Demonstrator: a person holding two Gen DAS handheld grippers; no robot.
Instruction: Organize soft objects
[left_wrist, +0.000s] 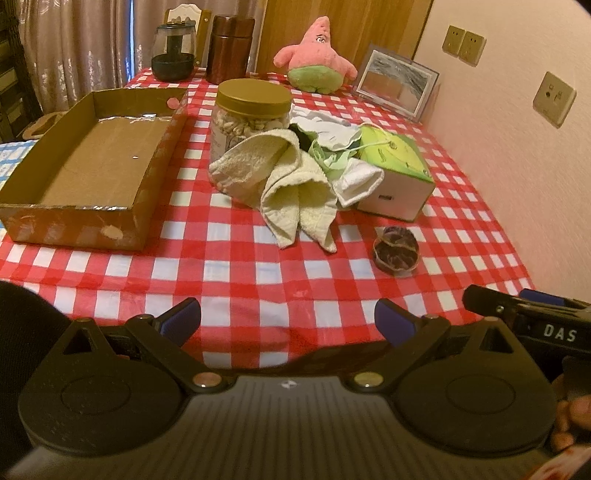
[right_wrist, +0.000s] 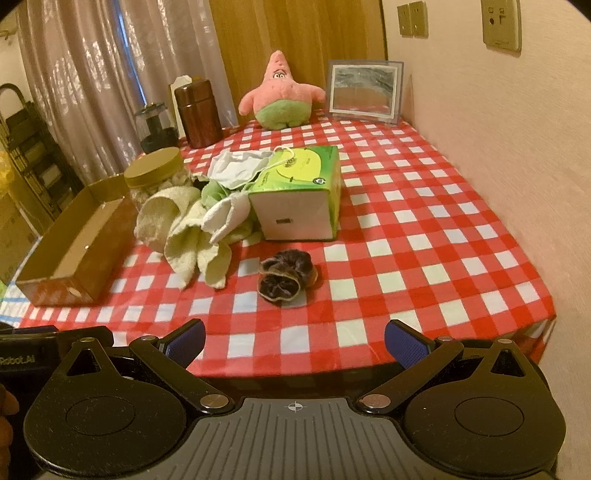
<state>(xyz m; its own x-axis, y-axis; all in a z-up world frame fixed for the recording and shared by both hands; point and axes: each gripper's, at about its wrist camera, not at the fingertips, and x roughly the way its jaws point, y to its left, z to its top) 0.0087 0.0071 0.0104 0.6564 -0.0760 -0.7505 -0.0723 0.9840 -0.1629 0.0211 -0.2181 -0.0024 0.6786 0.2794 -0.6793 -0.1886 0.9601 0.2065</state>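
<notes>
Both grippers hang over the near edge of the checked table (right_wrist: 424, 236); the left gripper (left_wrist: 288, 321) has its jaws spread wide and empty, and so has the right gripper (right_wrist: 294, 341); a cream towel (left_wrist: 291, 184) lies heaped mid-table against a jar (left_wrist: 251, 110), with white and green cloths (left_wrist: 343, 151) draped onto a tissue box (right_wrist: 295, 195); a dark scrunchie (right_wrist: 286, 280) lies apart, just ahead of the right jaws; an open cardboard box (left_wrist: 74, 218) sits to the left; a pink plush (right_wrist: 282, 98) stands at the far end.
</notes>
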